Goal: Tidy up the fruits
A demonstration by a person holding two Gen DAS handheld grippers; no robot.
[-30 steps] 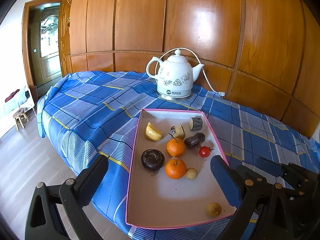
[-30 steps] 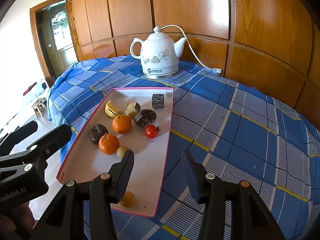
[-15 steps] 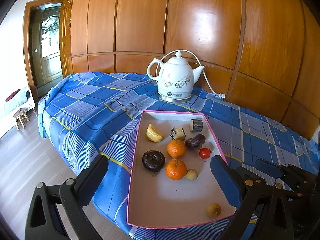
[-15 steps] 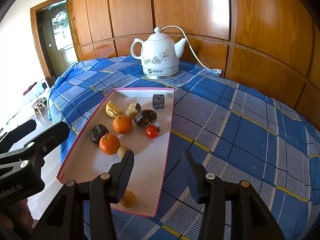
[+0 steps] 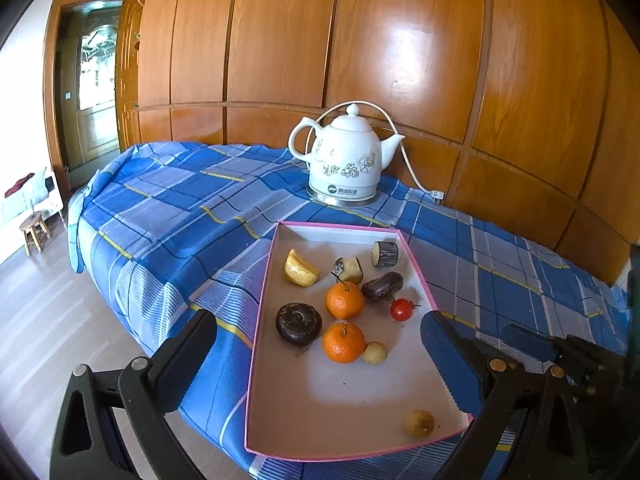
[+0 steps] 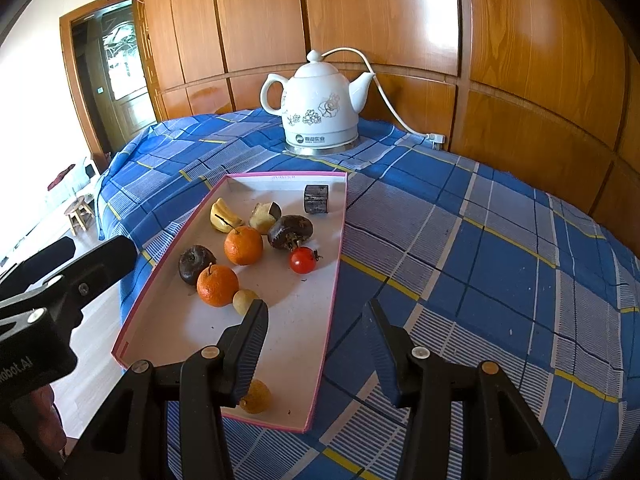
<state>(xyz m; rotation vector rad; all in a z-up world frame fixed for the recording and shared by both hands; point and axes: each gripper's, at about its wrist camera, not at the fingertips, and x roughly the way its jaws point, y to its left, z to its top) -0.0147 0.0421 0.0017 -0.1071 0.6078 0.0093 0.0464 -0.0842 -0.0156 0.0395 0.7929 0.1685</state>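
A shallow pink-rimmed tray (image 5: 340, 400) lies on the blue checked cloth and holds the fruit. Two oranges (image 5: 345, 300) sit in the middle, next to a dark round fruit (image 5: 298, 323), a cherry tomato (image 5: 401, 309) and a small pale fruit (image 5: 375, 353). Farther back lie a banana piece (image 5: 300, 269) and dark cut chunks (image 5: 385, 254). One yellowish fruit (image 5: 419, 423) rests alone near the tray's front corner. My left gripper (image 5: 316, 320) hovers wide open before the tray's near end. My right gripper (image 6: 315, 308) stands open over the tray's right rim (image 6: 334, 292), holding nothing.
A white electric kettle (image 5: 346, 160) stands behind the tray, its cord (image 5: 408, 160) running to the wood-panelled wall. The cloth (image 6: 480, 260) stretches to the right of the tray. On the left the table edge drops to the floor, where a small stool (image 5: 34, 232) stands.
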